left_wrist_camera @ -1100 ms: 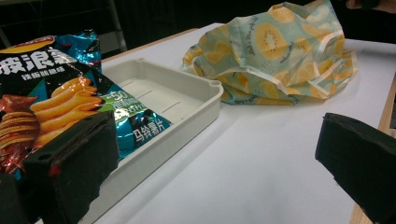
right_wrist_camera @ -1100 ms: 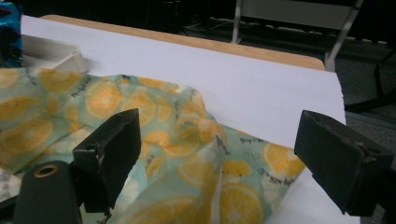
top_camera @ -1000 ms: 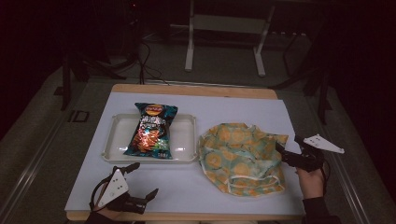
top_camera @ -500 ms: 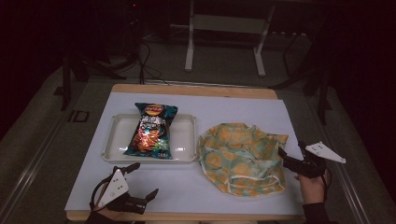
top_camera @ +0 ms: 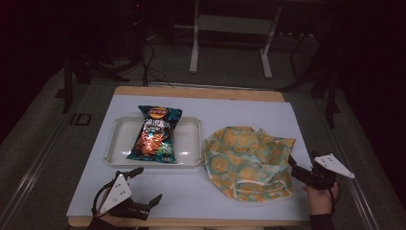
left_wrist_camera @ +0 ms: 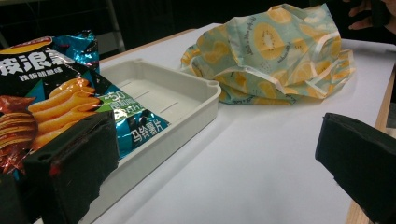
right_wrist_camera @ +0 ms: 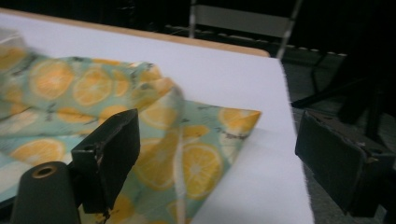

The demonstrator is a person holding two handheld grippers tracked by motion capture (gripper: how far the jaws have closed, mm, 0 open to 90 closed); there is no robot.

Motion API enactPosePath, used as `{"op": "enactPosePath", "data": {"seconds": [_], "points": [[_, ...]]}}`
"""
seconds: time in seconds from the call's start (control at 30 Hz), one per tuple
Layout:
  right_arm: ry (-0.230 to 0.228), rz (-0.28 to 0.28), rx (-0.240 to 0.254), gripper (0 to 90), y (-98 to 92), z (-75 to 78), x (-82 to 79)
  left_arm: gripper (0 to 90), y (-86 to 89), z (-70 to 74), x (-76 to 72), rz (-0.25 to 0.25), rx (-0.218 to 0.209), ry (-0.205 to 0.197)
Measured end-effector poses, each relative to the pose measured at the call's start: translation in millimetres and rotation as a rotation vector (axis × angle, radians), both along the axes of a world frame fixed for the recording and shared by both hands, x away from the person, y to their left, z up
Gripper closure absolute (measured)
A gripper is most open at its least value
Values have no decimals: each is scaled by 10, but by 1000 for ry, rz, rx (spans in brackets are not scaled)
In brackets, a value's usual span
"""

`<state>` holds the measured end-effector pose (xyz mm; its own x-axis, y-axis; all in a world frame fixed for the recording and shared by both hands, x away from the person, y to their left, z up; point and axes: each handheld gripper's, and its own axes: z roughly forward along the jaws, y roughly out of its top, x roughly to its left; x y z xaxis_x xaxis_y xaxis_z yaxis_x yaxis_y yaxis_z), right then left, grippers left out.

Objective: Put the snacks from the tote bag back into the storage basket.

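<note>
A dark chip bag (top_camera: 157, 134) lies in a white tray (top_camera: 187, 139) on the table's left half. A crumpled bag with an orange-slice print (top_camera: 249, 160) lies to the tray's right. My left gripper (top_camera: 149, 184) rests open near the front edge, below the tray. In the left gripper view its wide jaws (left_wrist_camera: 215, 140) frame bare table, with the chip bag (left_wrist_camera: 51, 102), tray (left_wrist_camera: 187, 93) and printed bag (left_wrist_camera: 275, 51) beyond. My right gripper (top_camera: 301, 159) stands open at the printed bag's right edge. In the right gripper view the bag's corner (right_wrist_camera: 201, 158) lies between the open jaws (right_wrist_camera: 219, 140), untouched.
A white sheet (top_camera: 230, 110) covers the wooden table, whose back edge (top_camera: 201, 92) shows bare wood. The right table edge (right_wrist_camera: 289, 140) drops to the floor just past my right gripper. A white desk frame (top_camera: 230, 43) and cables stand farther back.
My right gripper has drawn back a little toward the near edge beside the printed bag. The left gripper, tray and chip bag have stayed where they were.
</note>
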<state>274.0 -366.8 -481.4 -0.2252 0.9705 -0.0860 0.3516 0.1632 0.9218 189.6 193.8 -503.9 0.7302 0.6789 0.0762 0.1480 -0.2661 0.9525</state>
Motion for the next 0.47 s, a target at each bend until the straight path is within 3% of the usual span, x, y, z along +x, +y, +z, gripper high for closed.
{"op": "enactPosePath", "data": {"seconds": [0.47], "points": [[3,-2,11,140,0,-50,3,1,-2,0,-4,-2,2,0]]}}
